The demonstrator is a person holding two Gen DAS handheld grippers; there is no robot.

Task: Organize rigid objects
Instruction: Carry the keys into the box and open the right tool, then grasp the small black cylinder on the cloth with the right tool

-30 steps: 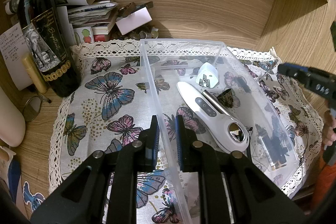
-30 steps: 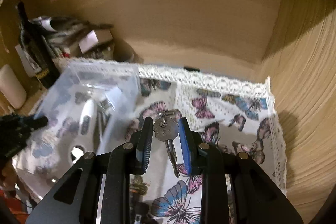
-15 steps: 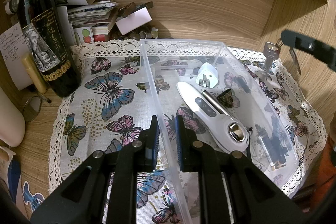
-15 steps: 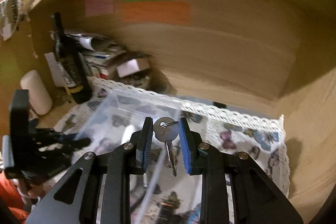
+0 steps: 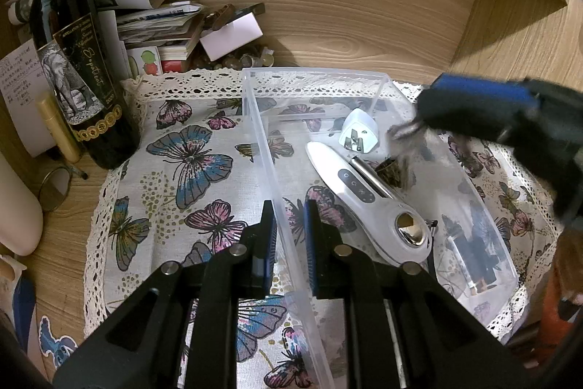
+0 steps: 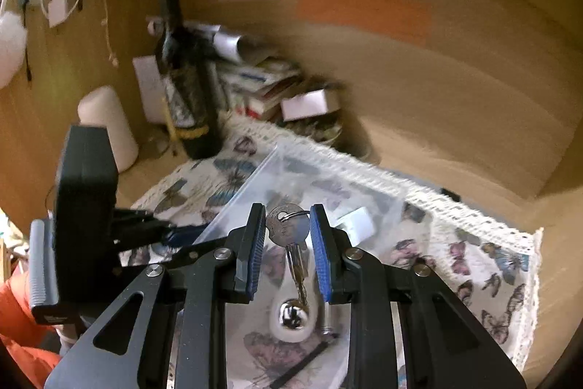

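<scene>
Right tool [image 6: 288,243] pinches a silver key [image 6: 287,231] by its head, the blade hanging down, directly above the clear plastic bin [image 5: 317,73] on the butterfly cloth [image 5: 189,163] that covers the desk. Left tool [image 5: 289,236] grips the bin's near left wall, one blue pad on either side. Inside the bin lie a white handheld device [image 5: 368,203], a white plug adapter [image 5: 359,130] and a small dark piece. Left of the bin stands a wine bottle [image 5: 73,61].
</scene>
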